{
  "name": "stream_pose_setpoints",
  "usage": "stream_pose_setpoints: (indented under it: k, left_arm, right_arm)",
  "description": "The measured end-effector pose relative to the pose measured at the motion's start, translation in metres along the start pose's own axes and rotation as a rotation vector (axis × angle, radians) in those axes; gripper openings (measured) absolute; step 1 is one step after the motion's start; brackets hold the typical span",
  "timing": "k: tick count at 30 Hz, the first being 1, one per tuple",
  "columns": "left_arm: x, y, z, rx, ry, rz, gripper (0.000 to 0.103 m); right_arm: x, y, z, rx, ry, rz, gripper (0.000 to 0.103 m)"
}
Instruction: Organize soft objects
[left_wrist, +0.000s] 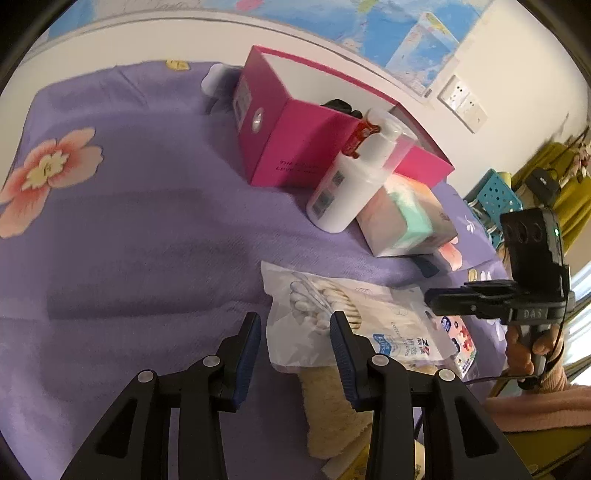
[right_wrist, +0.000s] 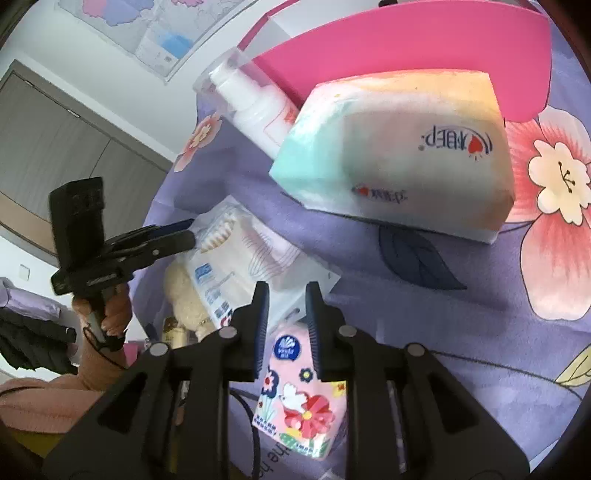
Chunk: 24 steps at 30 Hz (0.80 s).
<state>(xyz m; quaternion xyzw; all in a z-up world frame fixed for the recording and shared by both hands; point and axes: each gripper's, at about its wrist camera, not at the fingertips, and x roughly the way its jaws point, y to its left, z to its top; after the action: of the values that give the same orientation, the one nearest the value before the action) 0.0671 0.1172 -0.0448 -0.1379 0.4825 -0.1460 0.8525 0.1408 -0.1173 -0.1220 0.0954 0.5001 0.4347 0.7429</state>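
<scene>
Straddling the pink tissue pack, the right gripper has parted fingers, apparently not yet gripping; the left gripper, also released, hovers over the cotton-swab bag.

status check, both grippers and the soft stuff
Left gripper open over cotton swab bag. Right gripper open, straddling pink tissue pack. Big tissue pack and white bottle crowd the pink box.

White wall with large blue map poster and white socket plates; grey-brown wardrobe doors; purple floral bedspread; bright daylight at right edge.
</scene>
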Motion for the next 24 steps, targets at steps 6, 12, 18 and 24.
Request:
stream_pose_setpoints:
  k: [6,12,18,24]
  left_arm:
    - [-0.001,-0.001,-0.001,0.019,0.001,0.001,0.038]
    - [0.002,0.000,0.001,0.013,0.005,-0.010,0.038]
    - [0.005,-0.003,0.001,0.018,0.018,-0.028,0.040]
    - [-0.002,-0.006,0.003,0.017,-0.004,-0.039,0.038]
  right_arm:
    - [0.002,0.003,-0.009,-0.082,0.091,-0.096,0.030]
    - [0.004,-0.013,-0.011,0.041,0.085,0.063,0.045]
    - [0.019,-0.012,-0.005,0.086,0.056,0.168,0.045]
    - [0.019,-0.009,-0.006,0.072,-0.007,0.140,0.018]
